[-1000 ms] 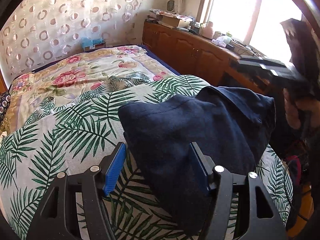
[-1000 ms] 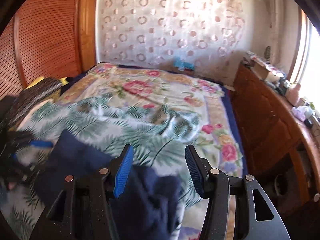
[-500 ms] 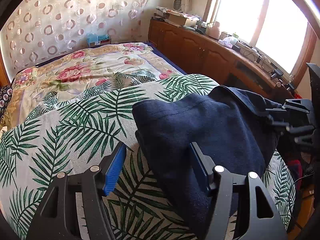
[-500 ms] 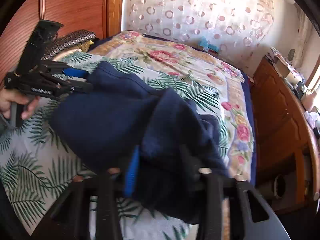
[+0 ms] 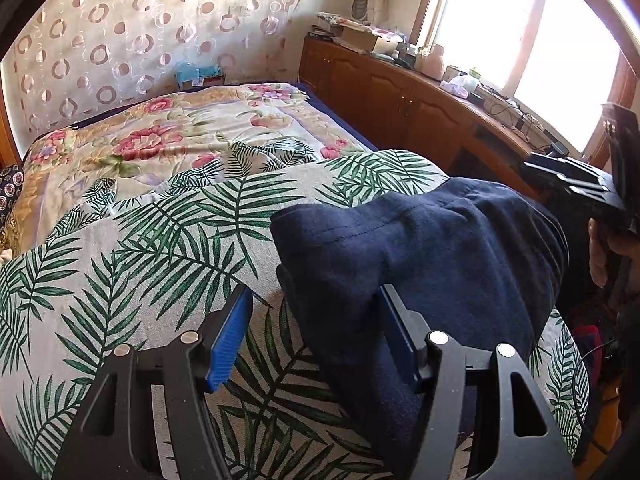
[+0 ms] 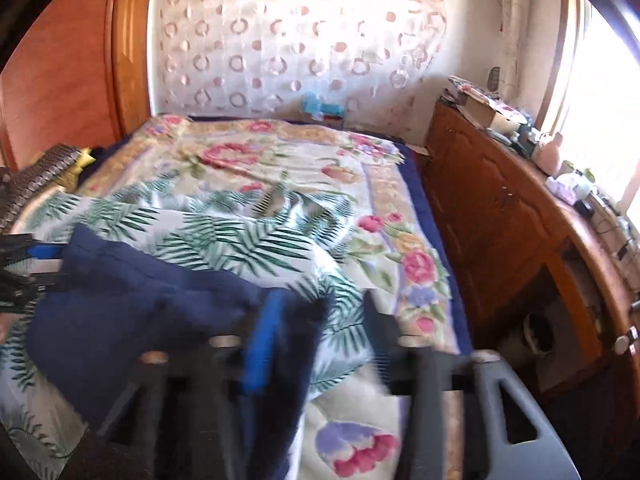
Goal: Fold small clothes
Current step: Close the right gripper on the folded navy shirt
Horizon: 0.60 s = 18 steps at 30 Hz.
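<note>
- On the bed (image 5: 168, 168), over the palm-leaf sheet (image 5: 132, 248), the navy garment (image 5: 432, 256) lies bunched, no longer lifted as half a second ago.
- The right gripper (image 6: 320, 344), blurred, has let go; its fingers stand apart.
- The left gripper (image 5: 316, 332) stays spread beside the garment's near edge.

One dark blue garment (image 5: 424, 256) lies on one bed (image 5: 168, 148). Two covers are spread over the bed: one palm-leaf sheet (image 5: 132, 264) and one flowered quilt (image 5: 160, 140) under it. Two grippers are in view, the left gripper (image 5: 314, 336) and the right gripper (image 6: 320, 344), each with two fingers. One long wooden cabinet (image 5: 404, 100) runs along the window side, and one ring-patterned curtain (image 5: 132, 28) hangs behind the bed.
</note>
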Motion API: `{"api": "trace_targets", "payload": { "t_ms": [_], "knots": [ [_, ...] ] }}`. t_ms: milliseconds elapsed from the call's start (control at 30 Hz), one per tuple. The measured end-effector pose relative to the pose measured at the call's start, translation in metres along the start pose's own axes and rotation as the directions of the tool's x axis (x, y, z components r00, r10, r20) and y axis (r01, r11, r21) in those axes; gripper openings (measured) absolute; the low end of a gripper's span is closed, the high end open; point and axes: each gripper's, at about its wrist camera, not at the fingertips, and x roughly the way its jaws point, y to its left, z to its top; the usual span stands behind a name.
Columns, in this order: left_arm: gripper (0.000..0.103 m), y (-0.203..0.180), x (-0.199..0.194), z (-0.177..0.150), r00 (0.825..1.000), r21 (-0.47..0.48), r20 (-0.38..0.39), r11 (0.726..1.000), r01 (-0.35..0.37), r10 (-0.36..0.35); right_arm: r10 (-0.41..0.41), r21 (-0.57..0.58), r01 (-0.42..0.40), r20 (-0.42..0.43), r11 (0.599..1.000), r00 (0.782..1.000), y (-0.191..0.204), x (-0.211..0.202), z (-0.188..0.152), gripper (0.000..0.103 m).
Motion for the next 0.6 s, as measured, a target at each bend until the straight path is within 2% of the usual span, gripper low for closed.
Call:
{"api": "trace_targets", "payload": {
  "t_ms": [133,200,300,400,600],
  "knots": [
    [0.065,0.003,0.003,0.002,1.000,-0.008,-0.003,1.000,0.008,-0.008,0.067,0.034,-0.067,-0.026,0.997,0.997,-0.001,-0.004,-0.023,0.070],
    [0.065,0.003,0.006,0.002,1.000,-0.009,-0.009,1.000,0.012,-0.012,0.114,0.051,-0.111,-0.063,0.993,0.991,-0.005,-0.005,-0.032,0.070],
    [0.065,0.005,0.011,0.002,0.999,-0.015,-0.023,1.000,0.023,-0.024,0.142,0.074,-0.135,-0.097,0.988,0.985,-0.007,0.006,-0.041,0.070],
    [0.065,0.008,0.016,0.001,0.998,-0.029,-0.038,0.999,0.039,-0.040,0.198,0.122,-0.182,-0.135,0.976,0.971,-0.013,0.018,-0.042,0.071],
    [0.065,0.009,0.020,0.001,0.996,-0.048,-0.042,0.996,0.075,-0.077,0.305,0.185,-0.278,-0.137,0.942,0.942,-0.024,0.037,-0.035,0.070]
  ]
}}
